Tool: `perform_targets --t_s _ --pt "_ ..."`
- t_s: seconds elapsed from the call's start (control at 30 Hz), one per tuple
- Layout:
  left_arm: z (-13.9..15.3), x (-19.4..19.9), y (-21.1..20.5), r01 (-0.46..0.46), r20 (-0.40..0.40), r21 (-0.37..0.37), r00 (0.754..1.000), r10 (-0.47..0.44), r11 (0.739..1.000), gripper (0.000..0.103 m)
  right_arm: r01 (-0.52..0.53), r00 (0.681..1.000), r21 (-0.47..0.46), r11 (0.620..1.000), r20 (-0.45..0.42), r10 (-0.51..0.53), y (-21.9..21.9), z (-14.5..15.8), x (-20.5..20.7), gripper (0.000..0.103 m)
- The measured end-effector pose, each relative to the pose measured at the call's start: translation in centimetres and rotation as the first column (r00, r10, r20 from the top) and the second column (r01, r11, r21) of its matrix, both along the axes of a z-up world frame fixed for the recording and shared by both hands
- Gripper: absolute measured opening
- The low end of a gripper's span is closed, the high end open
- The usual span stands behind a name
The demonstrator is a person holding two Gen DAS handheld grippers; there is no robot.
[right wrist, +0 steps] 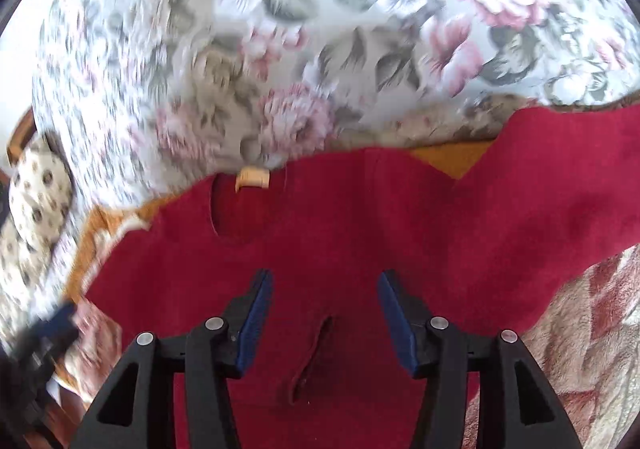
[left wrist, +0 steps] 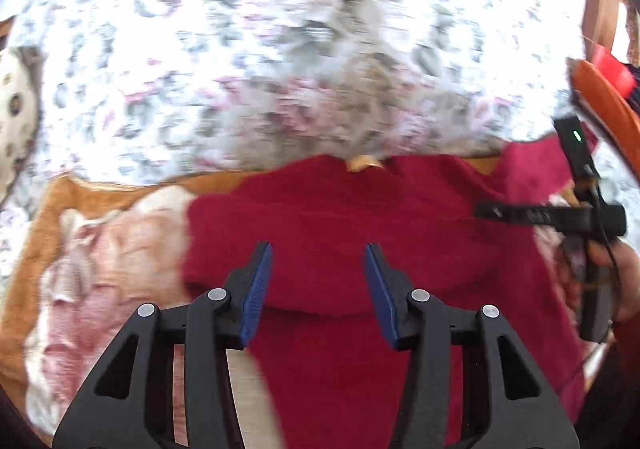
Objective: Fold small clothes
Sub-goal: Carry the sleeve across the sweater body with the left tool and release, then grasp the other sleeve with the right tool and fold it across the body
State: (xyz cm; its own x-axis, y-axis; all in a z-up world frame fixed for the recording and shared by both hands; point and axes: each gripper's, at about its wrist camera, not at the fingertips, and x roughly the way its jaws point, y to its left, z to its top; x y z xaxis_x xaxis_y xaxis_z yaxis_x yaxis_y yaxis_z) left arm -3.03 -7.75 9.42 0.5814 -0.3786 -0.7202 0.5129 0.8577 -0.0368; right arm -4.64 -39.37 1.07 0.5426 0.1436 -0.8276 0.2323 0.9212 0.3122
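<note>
A dark red fleece garment (left wrist: pixel 360 217) lies spread on an orange and pink blanket (left wrist: pixel 100 249). Its neck opening with a tan label (right wrist: pixel 252 177) points toward the far side in the right wrist view, and a sleeve (right wrist: pixel 560 201) reaches to the right. My left gripper (left wrist: pixel 318 249) is open and empty above the garment's left part, which is folded over. My right gripper (right wrist: pixel 325 277) is open and empty above the garment's (right wrist: pixel 360 217) middle. The right gripper also shows at the right edge of the left wrist view (left wrist: pixel 580 209).
A floral bedspread (right wrist: pixel 280 49) covers the far side. A spotted cushion (right wrist: pixel 36 189) lies at the far left. A wooden chair part (left wrist: pixel 604 105) and a red object (left wrist: pixel 612 69) stand at the right edge.
</note>
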Motion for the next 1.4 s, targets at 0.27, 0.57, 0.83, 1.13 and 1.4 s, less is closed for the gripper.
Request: perform_targets --t_s 0.27,0.57,0.83,1.13,1.4 --pt "-1.1 3.7 7.7 -0.219 -0.060 -0.058 0.975 0.216 0.974 0.047 -0.157 0.983 -0.280 0.947 0.048 0.177 5.0 0.6 0.0 0.004" --pt "-1.5 5.1 5.0 -0.214 -0.054 -0.067 0.976 0.210 0.975 0.047 0.007 0.990 -0.349 0.937 0.136 0.043 -2.1 5.0 1.5 0.004" --pt "-7.1 6.7 -0.7 -0.161 -0.100 0.107 0.980 0.172 0.981 0.047 0.014 1.000 -0.369 0.929 -0.017 -0.022 -4.2 -0.3 4.8 0.006" --pt "-9.5 7.8 -1.1 -0.194 -0.140 0.121 0.967 0.210 0.973 0.048 -0.086 0.993 -0.264 0.961 0.054 0.104 -1.5 2.4 0.6 0.016" --pt "-10.1 7.8 -1.5 -0.209 -0.133 0.128 0.965 0.226 0.970 0.052 -0.084 0.996 -0.237 0.968 -0.016 0.083 -0.4 -1.5 0.4 0.016"
